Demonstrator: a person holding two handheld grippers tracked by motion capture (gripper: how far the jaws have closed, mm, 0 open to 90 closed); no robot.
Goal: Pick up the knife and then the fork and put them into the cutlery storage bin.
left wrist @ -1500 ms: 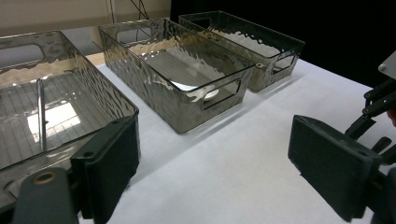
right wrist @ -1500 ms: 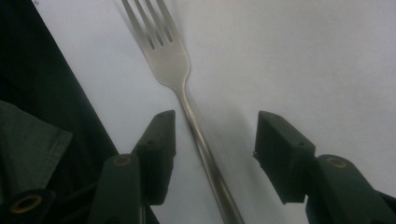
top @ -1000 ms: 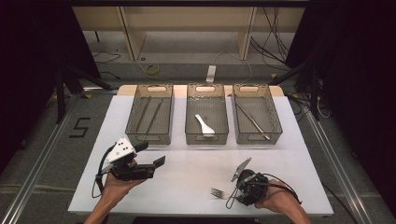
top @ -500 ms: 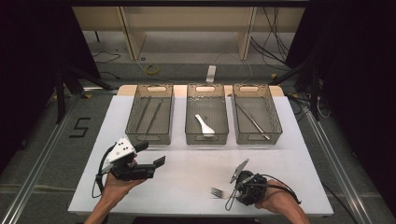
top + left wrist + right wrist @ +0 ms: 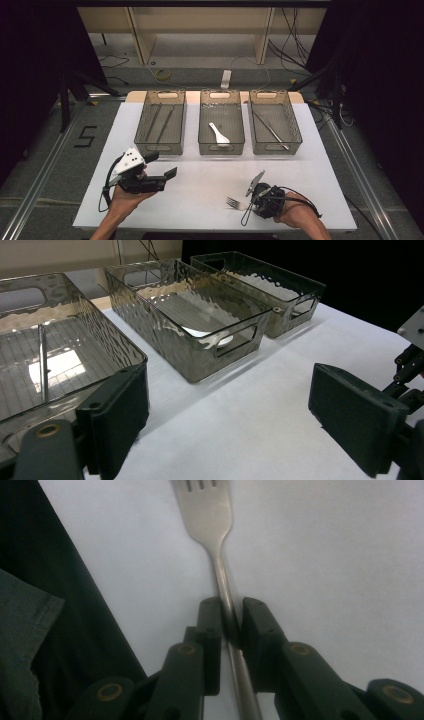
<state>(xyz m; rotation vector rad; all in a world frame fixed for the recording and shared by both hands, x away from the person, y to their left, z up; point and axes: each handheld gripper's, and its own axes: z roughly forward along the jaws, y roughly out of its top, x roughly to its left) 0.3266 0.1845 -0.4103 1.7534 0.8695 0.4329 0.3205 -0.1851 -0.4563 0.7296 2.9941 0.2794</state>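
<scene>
1. The right gripper (image 5: 231,622) sits low at the near right of the white table (image 5: 200,200), in the person's right hand (image 5: 297,217). Its two black jaws have just been closing and now press on the handle of a metal fork (image 5: 212,535) from both sides.
2. The fork lies flat on the table, at the near edge right of centre. In the right gripper view its handle runs straight between the jaws, and the tines point away from the gripper. In the high view the fork (image 5: 234,203) has its tines toward the left.
3. The left gripper (image 5: 160,172) hovers at the near left, well apart from the fork. Its jaws stand wide and hold nothing.
4. Beyond both grippers, three clear bins stand in a row across the far half of the table. The left bin (image 5: 161,148) holds long thin utensils, the middle bin (image 5: 221,148) a white spoon (image 5: 219,134), the right bin (image 5: 275,148) a metal utensil.
5. The grip looks set; the next move is probably a lift toward the bins, which lie far from the fork.
</scene>
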